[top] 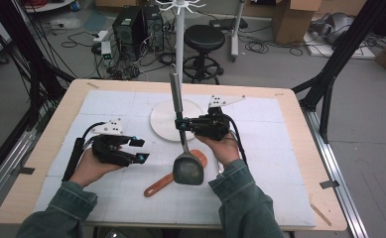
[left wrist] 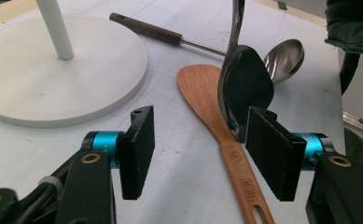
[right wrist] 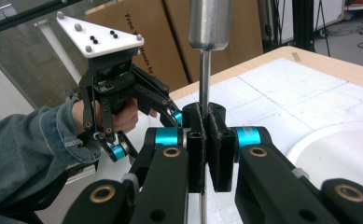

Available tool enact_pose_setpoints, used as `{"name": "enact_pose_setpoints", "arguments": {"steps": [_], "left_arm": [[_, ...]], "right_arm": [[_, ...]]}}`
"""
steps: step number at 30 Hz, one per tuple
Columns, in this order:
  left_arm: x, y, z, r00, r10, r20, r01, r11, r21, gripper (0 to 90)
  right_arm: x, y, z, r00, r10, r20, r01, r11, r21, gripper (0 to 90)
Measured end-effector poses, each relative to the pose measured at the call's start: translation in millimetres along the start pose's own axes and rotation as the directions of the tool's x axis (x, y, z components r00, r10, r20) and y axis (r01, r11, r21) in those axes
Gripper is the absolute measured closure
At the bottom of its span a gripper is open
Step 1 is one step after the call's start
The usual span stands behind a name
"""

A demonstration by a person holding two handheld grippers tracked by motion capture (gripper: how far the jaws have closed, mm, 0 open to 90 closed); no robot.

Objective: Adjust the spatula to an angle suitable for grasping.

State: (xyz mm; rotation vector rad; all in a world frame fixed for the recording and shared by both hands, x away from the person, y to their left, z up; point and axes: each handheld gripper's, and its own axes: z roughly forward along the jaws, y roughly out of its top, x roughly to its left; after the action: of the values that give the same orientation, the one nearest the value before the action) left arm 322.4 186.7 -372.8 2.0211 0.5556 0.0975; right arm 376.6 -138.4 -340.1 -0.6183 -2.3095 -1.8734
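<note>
White mat (top: 106, 104) on wood table (top: 51, 129), lab floor w/ cables (top: 81, 42)

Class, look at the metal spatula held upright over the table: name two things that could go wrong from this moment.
1. The right tool pinches only the thin shaft of the metal spatula, with the heavy handle above and the blade below; it could swing or slip in the grip.
2. The blade hangs just over the wooden spatula, close to the ladle; lowering or swinging it may knock either one. The left tool stands open, steadying nothing.
</note>
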Motion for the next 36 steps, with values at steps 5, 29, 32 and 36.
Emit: {"name": "enact_pose_setpoints", "arguments": {"steps": [5, 29, 32, 36], "left_arm": [[1.1, 0.0, -1.1, 1.0, 0.003, 0.004, -0.003, 1.0, -0.001, 42.8], [3.5, -0.3, -8.0, 0.9999, -0.01, -0.002, 0.01, 0.9997, -0.022, 38.6], [3.5, -0.4, -8.5, 1.0, -0.006, -0.005, 0.006, 0.9998, -0.018, 37.5], [3.3, -0.2, -9.2, 1.0, -0.004, -0.007, 0.004, 0.9998, -0.019, 35.9]], "right_arm": [[0.4, 5.8, -1.8, 1.0, -0.006, 0.005, 0.006, 0.9999, -0.01, 87.6], [-5.5, 33.3, -3.0, 0.9987, -0.046, 0.021, 0.047, 0.9983, -0.035, 87.8], [-5.7, 38.3, -1.9, 0.9982, -0.057, 0.019, 0.058, 0.9976, -0.039, 87.8], [-6.9, 46.0, -1.2, 0.9973, -0.07, 0.025, 0.071, 0.9963, -0.048, 87.8]]}}
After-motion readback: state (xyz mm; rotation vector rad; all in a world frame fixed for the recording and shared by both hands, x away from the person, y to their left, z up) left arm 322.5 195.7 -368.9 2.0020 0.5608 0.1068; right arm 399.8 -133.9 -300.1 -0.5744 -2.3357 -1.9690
